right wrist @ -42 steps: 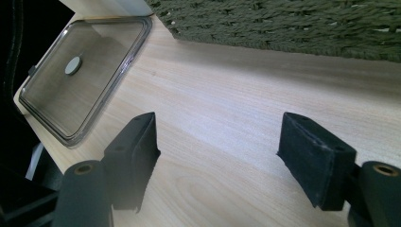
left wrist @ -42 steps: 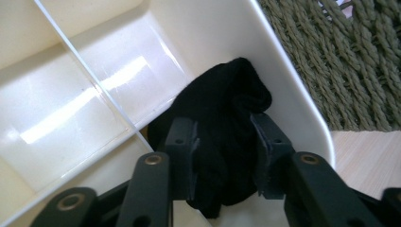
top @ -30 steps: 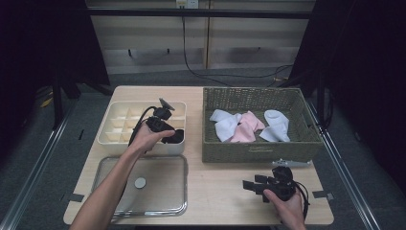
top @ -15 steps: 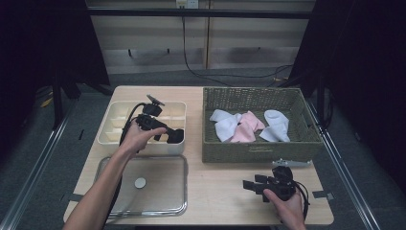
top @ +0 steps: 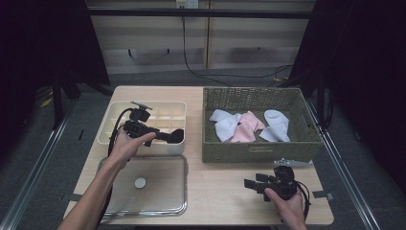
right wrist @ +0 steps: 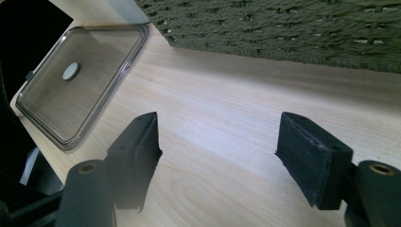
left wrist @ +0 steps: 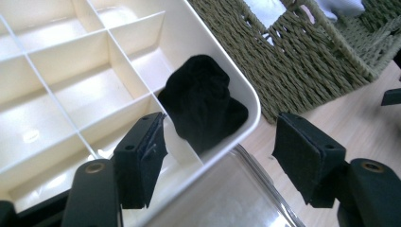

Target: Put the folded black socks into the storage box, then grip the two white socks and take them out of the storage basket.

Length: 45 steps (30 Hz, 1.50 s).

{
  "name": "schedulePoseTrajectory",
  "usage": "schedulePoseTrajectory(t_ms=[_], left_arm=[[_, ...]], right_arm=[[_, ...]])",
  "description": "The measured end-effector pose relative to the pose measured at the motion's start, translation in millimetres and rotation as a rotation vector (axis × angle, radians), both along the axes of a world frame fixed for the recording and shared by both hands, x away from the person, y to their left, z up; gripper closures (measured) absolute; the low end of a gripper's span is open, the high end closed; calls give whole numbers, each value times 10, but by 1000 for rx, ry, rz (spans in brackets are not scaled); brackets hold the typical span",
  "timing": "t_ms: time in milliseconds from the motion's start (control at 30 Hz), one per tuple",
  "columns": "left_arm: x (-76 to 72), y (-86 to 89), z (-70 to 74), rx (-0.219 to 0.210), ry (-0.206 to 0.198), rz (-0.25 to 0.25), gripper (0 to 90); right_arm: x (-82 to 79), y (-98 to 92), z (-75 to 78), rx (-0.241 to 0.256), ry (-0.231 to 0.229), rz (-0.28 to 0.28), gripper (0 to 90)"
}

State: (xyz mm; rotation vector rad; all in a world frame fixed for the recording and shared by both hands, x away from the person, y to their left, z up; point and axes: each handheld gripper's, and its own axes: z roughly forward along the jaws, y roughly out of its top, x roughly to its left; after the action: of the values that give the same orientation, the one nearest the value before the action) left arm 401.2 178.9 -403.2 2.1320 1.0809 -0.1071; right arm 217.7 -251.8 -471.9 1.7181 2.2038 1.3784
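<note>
**Left gripper poised over a divided tray that holds a black sock**

A pale wooden table (top: 220, 191) stands in a dim room with dark curtains at both sides and a cable along the back wall. On its right half sits a woven green basket (top: 253, 148) holding white and pink socks (top: 239, 127). Left of it, with a narrow gap between, is a cream divided tray (top: 107, 132). A clear lid (top: 163, 191) lies flat near the front edge.

The person's left forearm reaches up from the bottom. The left gripper (top: 160, 136) hovers over the tray's near right corner, jaws wide and empty. A rolled black sock (left wrist: 201, 101) sits in that corner compartment.

The right gripper (top: 251, 183) rests low over bare tabletop in front of the basket, jaws wide apart, holding nothing.
</note>
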Motion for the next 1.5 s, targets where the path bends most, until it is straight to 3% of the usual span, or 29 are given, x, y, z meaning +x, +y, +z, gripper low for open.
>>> schedulePoseTrajectory(t_ms=[100, 200, 300, 533, 667, 733, 1067, 1300, 1500], left_arm=[[-75, 43, 12, -17, -19, -6, 366], [-140, 93, -1, -51, 18, 4, 353], [-189, 108, -9, -37, -1, 8, 349], [-355, 164, -51, -61, -36, -6, 319], [-403, 167, -106, -61, -40, -19, 280], [-445, 181, -148, -41, -48, -21, 271], [-632, 280, -217, -48, -64, -2, 290], [-745, 286, -328, -40, -54, -21, 301], [-833, 312, -391, -75, -3, -5, 330]], right_arm=[[10, 4, 1, 1, 1, -3, 301], [25, 8, -6, -5, 6, -5, 301], [24, 11, -3, -8, 7, -6, 300], [18, -23, 3, -4, 5, -6, 296], [13, -42, 5, -4, 6, -7, 295], [9, -53, 13, -3, 7, -12, 296], [33, -79, 74, 1, 5, -21, 298], [66, -89, 107, -4, 4, -28, 298], [89, -71, 146, -10, 10, -4, 304]])
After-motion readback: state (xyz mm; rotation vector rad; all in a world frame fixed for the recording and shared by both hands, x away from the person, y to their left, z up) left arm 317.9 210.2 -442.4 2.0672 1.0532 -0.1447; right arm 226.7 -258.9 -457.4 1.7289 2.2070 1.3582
